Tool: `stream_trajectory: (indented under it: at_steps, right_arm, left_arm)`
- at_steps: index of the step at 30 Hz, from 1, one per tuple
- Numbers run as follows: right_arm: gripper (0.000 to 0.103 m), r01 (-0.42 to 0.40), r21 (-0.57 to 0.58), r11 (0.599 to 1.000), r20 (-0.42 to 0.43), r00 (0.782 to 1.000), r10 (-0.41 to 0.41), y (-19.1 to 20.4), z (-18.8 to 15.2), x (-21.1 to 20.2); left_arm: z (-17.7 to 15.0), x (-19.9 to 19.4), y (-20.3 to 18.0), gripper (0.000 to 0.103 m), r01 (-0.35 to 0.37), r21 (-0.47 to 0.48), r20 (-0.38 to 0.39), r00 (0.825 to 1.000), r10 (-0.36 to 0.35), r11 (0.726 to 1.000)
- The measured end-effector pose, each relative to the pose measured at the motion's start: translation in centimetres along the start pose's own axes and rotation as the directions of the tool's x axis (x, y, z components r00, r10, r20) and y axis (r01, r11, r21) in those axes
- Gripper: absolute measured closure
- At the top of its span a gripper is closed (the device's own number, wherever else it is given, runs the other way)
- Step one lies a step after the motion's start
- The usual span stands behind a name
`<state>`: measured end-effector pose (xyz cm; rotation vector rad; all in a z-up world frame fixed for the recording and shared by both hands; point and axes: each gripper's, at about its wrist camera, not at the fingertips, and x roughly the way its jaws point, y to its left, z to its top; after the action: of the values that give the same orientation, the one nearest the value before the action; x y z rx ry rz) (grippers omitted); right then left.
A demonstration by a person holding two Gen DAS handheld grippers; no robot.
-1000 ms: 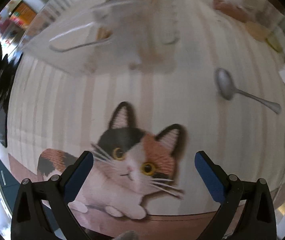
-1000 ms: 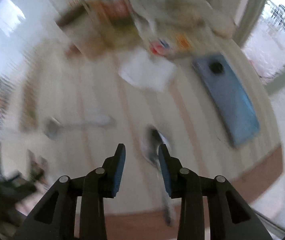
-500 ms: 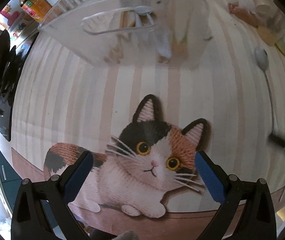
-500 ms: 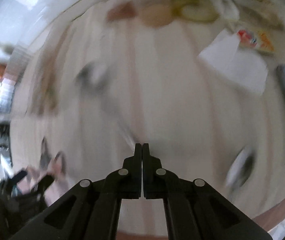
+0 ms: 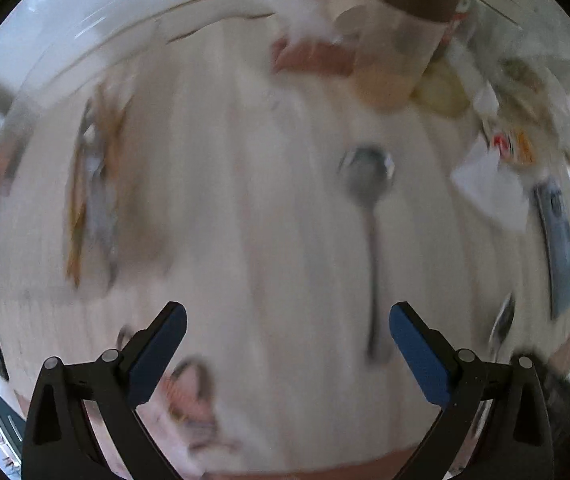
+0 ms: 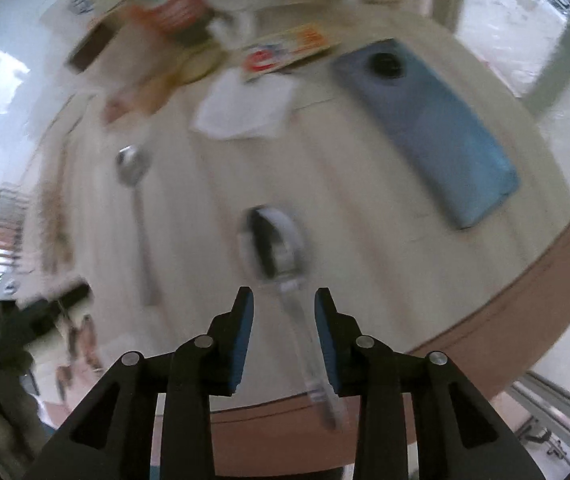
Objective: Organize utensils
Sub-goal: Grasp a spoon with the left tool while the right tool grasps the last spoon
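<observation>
Striped table [image 6: 365, 208]; labels blurred unreadable. Left tool [image 5: 287, 334] wide open, right tool [image 6: 283, 320] part-open, both empty.

We read no text in either view. Red-orange printed packet [image 6: 287, 53] on counter [image 6: 365, 208] carries markings, too blurred to make out. Carton [image 6: 173, 4] behind it likewise smeared.

Striped tablecloth [image 6: 365, 240]: two spoons [image 6: 273, 248], phone [image 6: 429, 128].
</observation>
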<state>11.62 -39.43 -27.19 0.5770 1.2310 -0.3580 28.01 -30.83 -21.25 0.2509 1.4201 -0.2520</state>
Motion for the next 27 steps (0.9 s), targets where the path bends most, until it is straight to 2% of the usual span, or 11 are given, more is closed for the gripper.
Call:
stream_trajectory:
  at_steps: [6,11,13,14,16,17,18,19,20,24,27]
  right_arm:
    - [0.067,0.012,0.053,0.999,-0.01,1.0,-0.011,-3.9,0.1,0.5]
    - [0.06,0.008,0.034,0.999,0.026,1.0,-0.009,-2.8,-0.5,0.7]
    - [0.059,0.038,-0.009,0.999,0.032,0.999,-0.038,-1.3,-0.2,1.3]
    - [0.059,0.06,-0.032,0.998,0.037,0.998,-0.059,-0.9,-0.1,1.4]
    - [0.059,0.117,-0.082,0.99,0.055,0.992,-0.113,0.3,0.1,1.7]
    - [0.06,0.155,-0.114,0.981,0.07,0.986,-0.148,1.0,0.1,1.9]
    - [0.063,0.19,-0.139,0.972,0.085,0.98,-0.179,1.5,0.1,2.0]
    - [0.073,0.235,-0.16,0.959,0.106,0.97,-0.22,2.0,0.1,2.2]
    - [0.086,0.231,-0.164,0.959,0.116,0.97,-0.214,2.1,0.1,2.1]
    - [0.092,0.238,-0.129,0.963,0.081,0.97,-0.229,2.0,0.5,2.0]
    - [0.094,0.22,-0.112,0.969,0.066,0.975,-0.213,1.9,1.1,1.9]
  left_arm:
    - [4.2,2.7,-3.4,0.0,-0.03,0.051,-0.008,0.999,0.031,0.998]
    - [5.3,4.7,-5.6,0.007,-0.044,0.076,-0.02,0.999,0.045,0.996]
    - [5.6,4.6,-6.1,0.01,-0.034,0.077,0.011,0.999,0.033,0.996]
    - [5.8,4.5,-6.5,0.014,-0.033,0.085,0.022,0.999,0.032,0.996]
    - [6.2,4.0,-7.5,0.034,0.002,0.101,0.043,0.999,-0.006,0.995]
    - [6.3,3.7,-7.8,0.053,0.021,0.114,0.048,0.998,-0.027,0.993]
    - [6.3,3.5,-8.4,0.065,0.021,0.134,0.051,0.998,-0.028,0.991]
    - [6.5,3.5,-8.8,0.065,0.007,0.152,0.049,0.999,-0.014,0.988]
    - [6.4,3.4,-9.1,0.065,-0.01,0.169,0.055,0.999,0.0,0.986]
    - [6.0,3.2,-9.2,0.065,-0.008,0.181,0.057,0.998,-0.003,0.984]
    - [4.0,3.3,-7.6,0.065,-0.006,0.172,0.043,0.999,-0.001,0.985]
